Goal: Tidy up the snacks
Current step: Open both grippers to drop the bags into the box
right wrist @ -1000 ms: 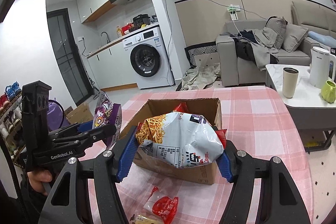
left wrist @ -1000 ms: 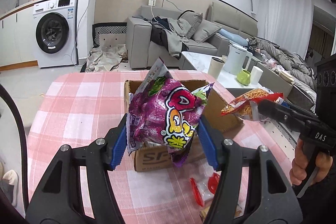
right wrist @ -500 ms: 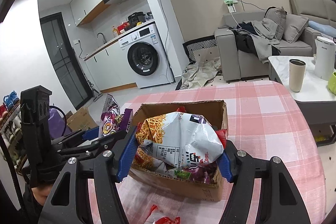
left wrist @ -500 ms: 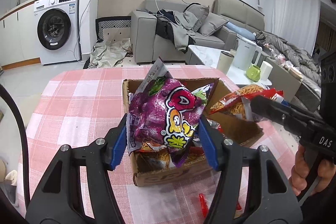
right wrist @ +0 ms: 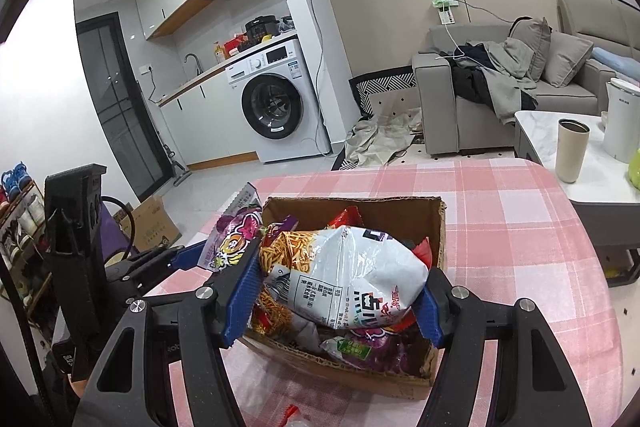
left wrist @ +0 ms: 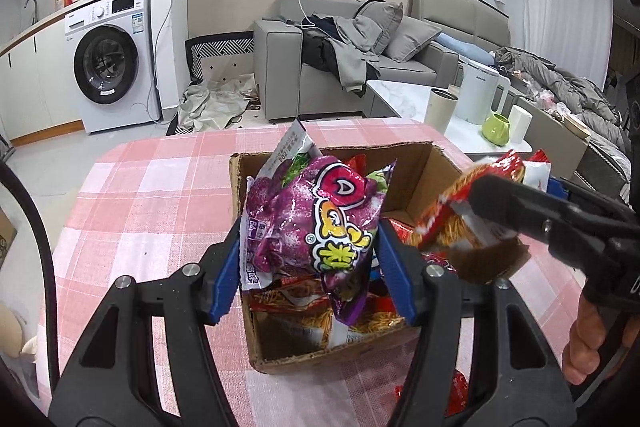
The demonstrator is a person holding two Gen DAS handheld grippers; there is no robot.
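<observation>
Loading step; left claw clenched on purple bag, right claw on white noodle bag, both poised over carton on bench; next: lower, unclench.

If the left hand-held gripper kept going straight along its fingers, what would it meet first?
Probably the snack packets already in the cardboard box. The left hand-held gripper, shut on the purple snack bag, aims into the open box; depth is unclear.
</observation>
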